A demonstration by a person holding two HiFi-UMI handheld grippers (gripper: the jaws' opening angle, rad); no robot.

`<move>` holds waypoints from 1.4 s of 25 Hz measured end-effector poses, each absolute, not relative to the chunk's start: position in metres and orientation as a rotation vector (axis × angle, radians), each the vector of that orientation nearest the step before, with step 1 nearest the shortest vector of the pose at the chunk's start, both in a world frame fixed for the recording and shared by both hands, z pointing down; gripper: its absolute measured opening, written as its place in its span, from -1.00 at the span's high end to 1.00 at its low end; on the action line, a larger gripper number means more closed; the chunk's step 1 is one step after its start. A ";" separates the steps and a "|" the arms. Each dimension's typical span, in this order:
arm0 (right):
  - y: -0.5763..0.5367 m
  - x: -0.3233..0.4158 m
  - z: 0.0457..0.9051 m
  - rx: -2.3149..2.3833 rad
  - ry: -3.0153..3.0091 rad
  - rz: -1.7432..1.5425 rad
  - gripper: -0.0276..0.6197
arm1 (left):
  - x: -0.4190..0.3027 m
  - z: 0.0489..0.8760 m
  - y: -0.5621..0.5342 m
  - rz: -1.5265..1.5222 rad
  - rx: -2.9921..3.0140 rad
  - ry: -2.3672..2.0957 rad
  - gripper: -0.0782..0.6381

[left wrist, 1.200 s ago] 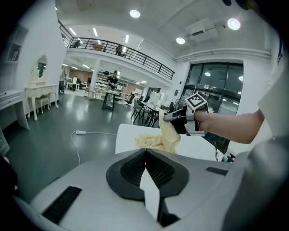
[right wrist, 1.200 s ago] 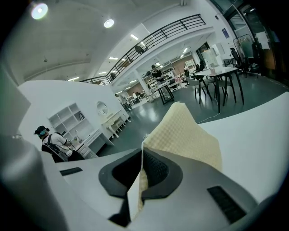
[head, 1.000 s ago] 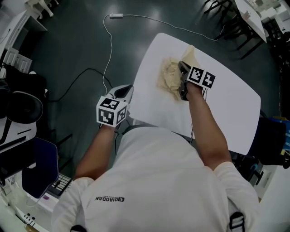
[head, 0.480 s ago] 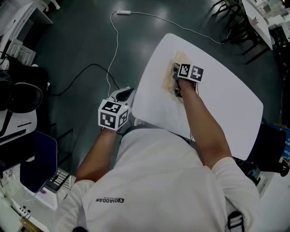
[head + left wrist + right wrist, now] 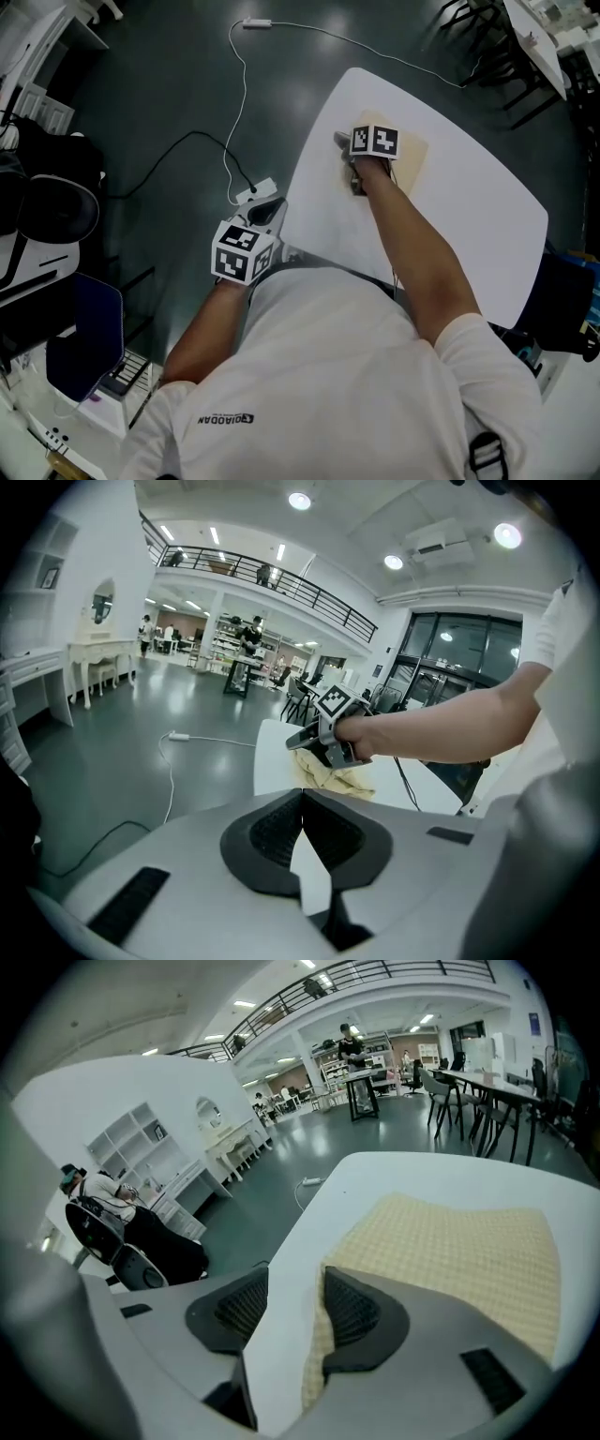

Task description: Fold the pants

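Holds the right claw (image 5: 295, 1283) spread, with the jaws just now opening, nose down at the edge of the pants (image 5: 450, 1251). Shows the cloth's edge lying between those jaws, close to one pad, pinched by neither. Finds the pants, pale yellow with a checked weave, spread flat as a neat rectangle on the white desk (image 5: 469, 225), toward its left edge in the head view. Holds the left claw (image 5: 302, 799) pressed together, tips touching, with nothing between them, off the desk's near corner above the dark floor (image 5: 169, 94). Reads QIAODAN in small dark letters on the back of the white shirt (image 5: 328, 375), upside down from the head camera. Bears black-and-white square markers on each claw's cube. Stretches the right arm nearly straight across the desk, forearm bare. Bends the left arm at the elbow, close to the body. Trails a white cable (image 5: 234, 84) over the floor beyond the desk.
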State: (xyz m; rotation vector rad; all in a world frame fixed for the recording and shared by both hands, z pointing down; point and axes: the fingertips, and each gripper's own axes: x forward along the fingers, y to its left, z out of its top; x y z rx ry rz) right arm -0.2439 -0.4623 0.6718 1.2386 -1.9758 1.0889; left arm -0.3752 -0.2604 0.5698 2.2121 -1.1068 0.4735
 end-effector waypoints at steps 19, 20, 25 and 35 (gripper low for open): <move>-0.380 -0.190 0.541 1.250 -2.373 1.043 0.85 | -0.341 0.542 -0.285 0.427 2.370 -0.998 0.70; -0.367 -0.184 0.537 1.237 -2.396 1.032 0.86 | -0.332 0.535 -0.284 0.399 2.387 -0.993 0.70; -0.295 -0.160 0.503 1.215 -2.506 0.952 0.86 | -0.292 0.504 -0.267 0.349 2.435 -0.971 0.70; -0.174 -0.091 0.468 1.236 -2.601 0.697 0.86 | -0.217 0.479 -0.183 0.387 2.480 -0.921 0.70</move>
